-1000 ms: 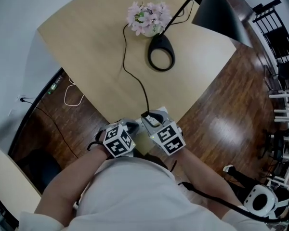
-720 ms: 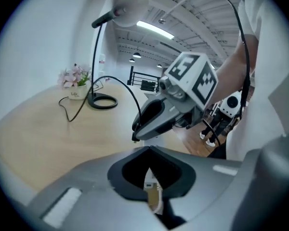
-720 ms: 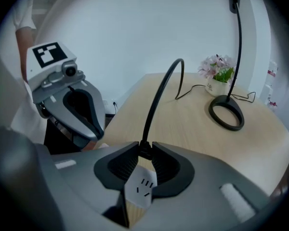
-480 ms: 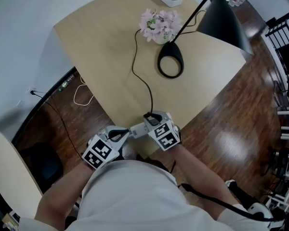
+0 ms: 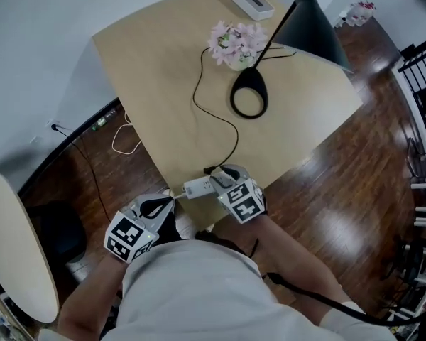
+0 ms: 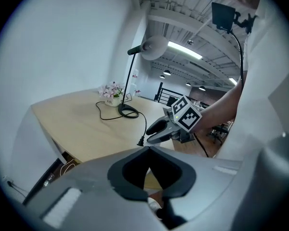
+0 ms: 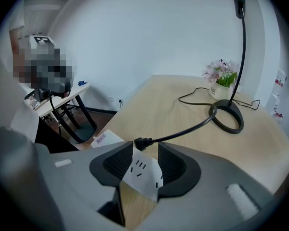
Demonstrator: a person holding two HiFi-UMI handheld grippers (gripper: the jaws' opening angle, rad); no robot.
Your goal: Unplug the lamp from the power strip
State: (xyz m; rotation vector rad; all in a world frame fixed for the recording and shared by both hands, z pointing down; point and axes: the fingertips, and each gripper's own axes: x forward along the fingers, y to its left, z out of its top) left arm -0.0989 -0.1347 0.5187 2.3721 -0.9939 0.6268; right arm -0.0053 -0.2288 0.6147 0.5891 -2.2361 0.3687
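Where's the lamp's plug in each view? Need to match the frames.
Head view: plug lower centre, near the table's front edge, just above the white power strip.
Left gripper view: plug at centre, at the end of the black cable.
Right gripper view: plug at centre, just beyond the power strip.
Shared landmark: the lamp base ring, which is in all three.

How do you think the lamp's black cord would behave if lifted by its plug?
Probably floppy: the cord lies in loose curves across the table. Likely light, being thin. The lamp should stay put, since its ring base sits flat and slack remains.
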